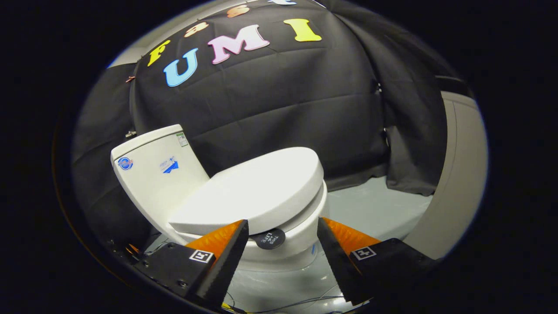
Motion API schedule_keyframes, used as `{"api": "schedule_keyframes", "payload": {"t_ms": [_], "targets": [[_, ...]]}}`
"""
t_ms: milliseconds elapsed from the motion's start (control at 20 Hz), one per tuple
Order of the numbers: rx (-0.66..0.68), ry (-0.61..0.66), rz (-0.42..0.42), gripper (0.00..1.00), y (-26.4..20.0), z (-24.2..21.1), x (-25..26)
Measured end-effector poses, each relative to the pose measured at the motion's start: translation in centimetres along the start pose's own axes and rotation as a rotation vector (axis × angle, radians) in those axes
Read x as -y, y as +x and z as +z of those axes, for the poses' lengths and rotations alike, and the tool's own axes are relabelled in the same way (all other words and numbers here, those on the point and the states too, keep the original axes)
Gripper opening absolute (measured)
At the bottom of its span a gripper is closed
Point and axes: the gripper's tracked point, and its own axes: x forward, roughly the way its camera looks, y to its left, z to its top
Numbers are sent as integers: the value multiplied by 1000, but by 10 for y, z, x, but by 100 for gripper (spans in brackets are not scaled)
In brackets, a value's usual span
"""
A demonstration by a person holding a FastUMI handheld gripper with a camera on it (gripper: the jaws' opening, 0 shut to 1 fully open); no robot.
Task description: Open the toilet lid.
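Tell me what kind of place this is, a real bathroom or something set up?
Probably a staged recording booth, not a real bathroom. A white toilet, its lid closed, stands on a bare grey floor with black cloth draped behind as walls. The gripper is open just before the lid's front edge.

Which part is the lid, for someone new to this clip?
Start at the white toilet tank against the black cloth. Forward of it lies the lid, a closed, flat white oval covering the bowl, just beyond the open tool. Unlike the boxy tank, it is smooth and sticker-free.
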Motion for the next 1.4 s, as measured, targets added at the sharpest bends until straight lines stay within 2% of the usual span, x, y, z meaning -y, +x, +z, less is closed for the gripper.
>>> {"api": "schedule_keyframes", "payload": {"t_ms": [100, 300, 550, 800, 850, 1000, 1150, 1250, 1350, 1400], "targets": [[-25, 69, 15, 99, 4, -7, 1], [-94, 328, 26, 99, 13, -21, 3], [-131, 491, 39, 95, 21, -36, 9], [-180, 637, 98, 93, 27, -42, 0], [-179, 669, 98, 79, 30, -41, 1], [-171, 734, 114, 78, 38, -40, 4], [-214, 787, 125, 57, 40, -49, 1], [-192, 799, 132, 57, 41, -46, 3], [-189, 809, 140, 38, 46, -44, 0], [-203, 835, 143, 38, 44, -45, 2]]}}
